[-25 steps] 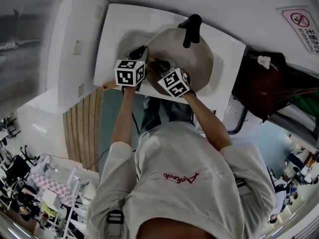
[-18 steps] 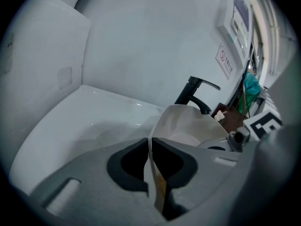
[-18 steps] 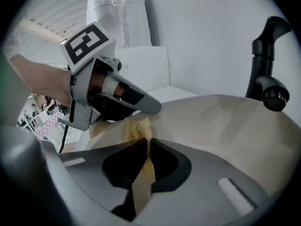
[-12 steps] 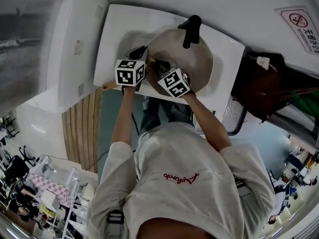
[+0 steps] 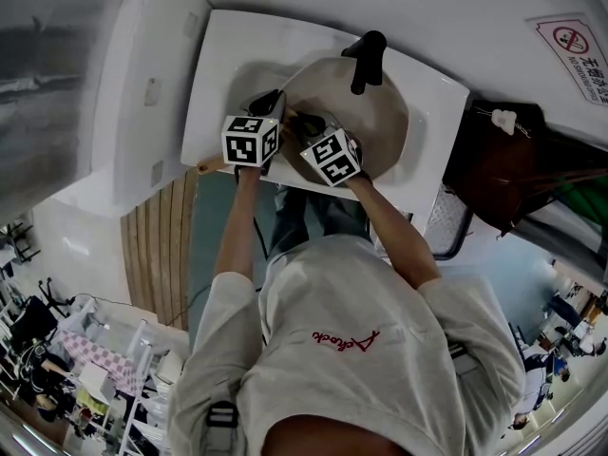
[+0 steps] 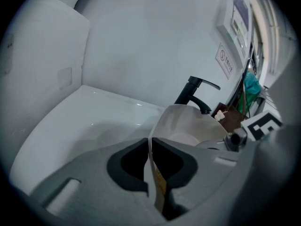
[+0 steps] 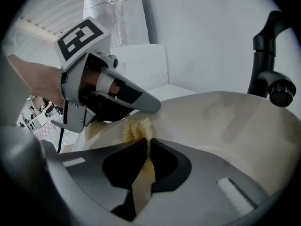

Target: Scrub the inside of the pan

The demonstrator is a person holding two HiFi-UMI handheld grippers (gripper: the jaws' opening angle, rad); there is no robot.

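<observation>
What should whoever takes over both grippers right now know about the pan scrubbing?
Left gripper: shut on the thin rim of the pan, steadying it over the sink, in front of the black faucet.
Right gripper: shut on a yellowish scrub pad, fuzzy end against the pan's cream inner wall, close to the left gripper.
Done: pan gripped, pad in contact. How much is already scrubbed cannot be told; no dirt or foam shows.
Left: work the pad over the rest of the inside, probably including the bottom.
</observation>
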